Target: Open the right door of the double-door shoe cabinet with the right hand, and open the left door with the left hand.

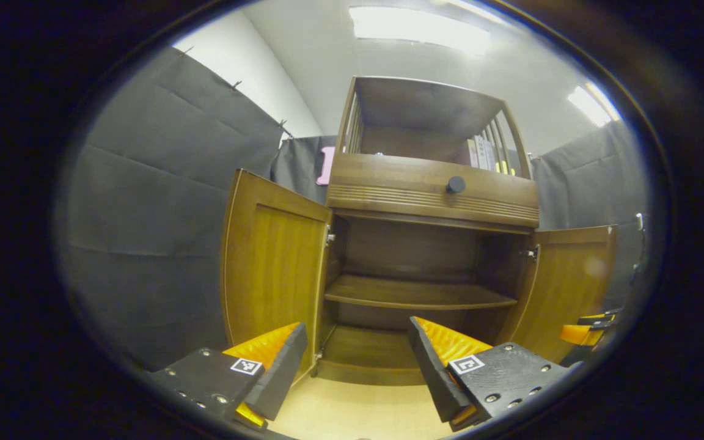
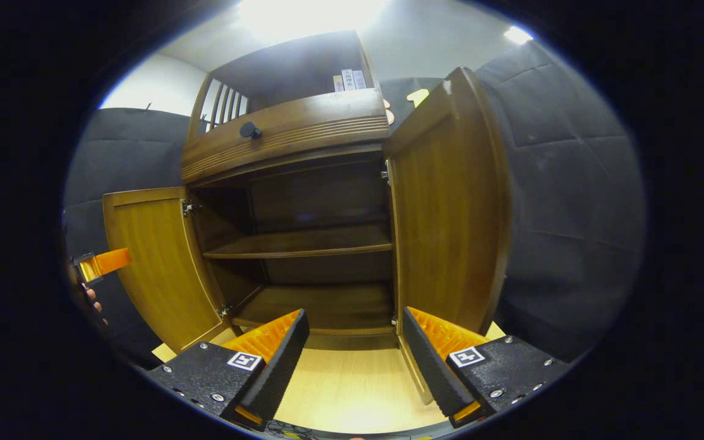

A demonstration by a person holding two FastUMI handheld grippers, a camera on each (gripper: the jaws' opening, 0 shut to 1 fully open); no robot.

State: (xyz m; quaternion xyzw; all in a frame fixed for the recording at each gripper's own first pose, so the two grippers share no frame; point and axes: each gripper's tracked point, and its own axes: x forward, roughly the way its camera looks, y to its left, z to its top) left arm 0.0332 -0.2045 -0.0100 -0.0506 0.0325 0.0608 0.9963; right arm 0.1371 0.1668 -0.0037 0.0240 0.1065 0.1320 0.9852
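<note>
My left gripper [image 1: 355, 360] stands released, its jaws spread and holding nothing, low in front of the shoe cabinet [image 1: 431, 189]; the left door [image 1: 272, 263] stands swung wide just beyond my left finger, apart from it. My right gripper [image 2: 355, 351] is likewise released and empty, with the right door [image 2: 450, 201] swung outward directly ahead of my right finger, its lower edge close to that finger but not touching. Between both doors lie the open interior, its middle shelf [image 1: 416, 293] and the dark back panel, whose detail is hard to make out. Above runs the drawer front with a round knob [image 1: 455, 184]. In the left gripper view, the right door [image 1: 569, 287] appears at the far side, and my other gripper [image 1: 590, 330] is cut off at the rim. In the right gripper view, the left door [image 2: 156, 263] appears opposite, with my left gripper [image 2: 102, 264] and fingers of my hand [image 2: 92, 302] partly cut off at the edge. The pale floor [image 2: 352, 385] lies beneath.
</note>
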